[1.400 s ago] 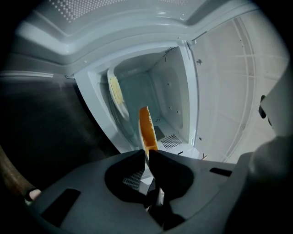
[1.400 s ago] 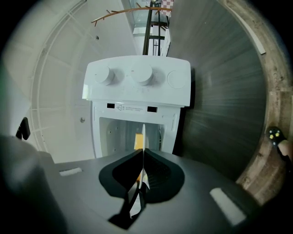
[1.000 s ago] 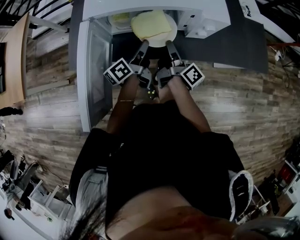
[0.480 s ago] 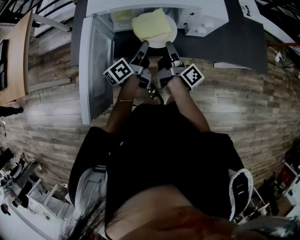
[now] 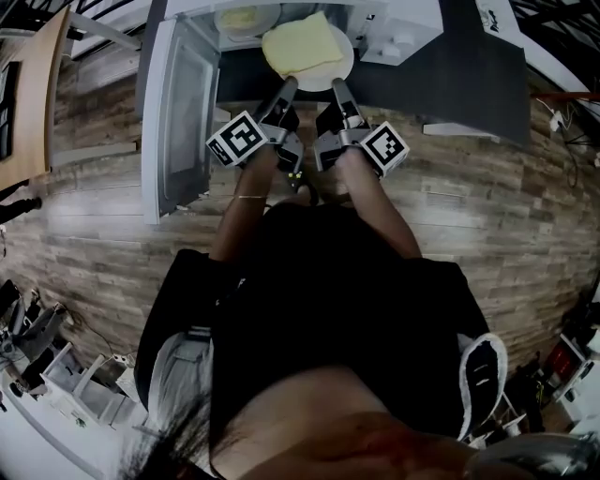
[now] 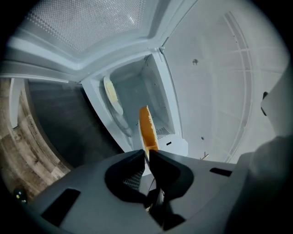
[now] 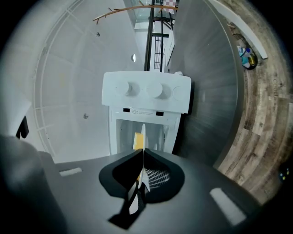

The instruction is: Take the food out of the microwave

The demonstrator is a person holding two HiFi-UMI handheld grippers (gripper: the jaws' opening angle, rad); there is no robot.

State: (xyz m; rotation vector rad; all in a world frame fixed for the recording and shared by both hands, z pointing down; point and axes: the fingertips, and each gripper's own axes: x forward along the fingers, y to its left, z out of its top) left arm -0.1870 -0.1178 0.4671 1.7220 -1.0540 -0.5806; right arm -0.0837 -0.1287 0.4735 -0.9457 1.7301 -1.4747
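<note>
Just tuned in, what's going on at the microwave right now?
A person holds a gripper in each hand. The left gripper and right gripper are both clamped on the near rim of a white plate carrying yellow food, at the mouth of the microwave, whose door stands open. A second dish sits inside.

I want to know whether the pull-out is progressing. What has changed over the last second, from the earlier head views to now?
The plate with the yellow food has come slightly further out of the microwave, toward the person. Unchanged: the left hand-held gripper and right hand-held gripper stay shut on the plate's near rim, the door stays open, and a second dish stays inside.
</note>
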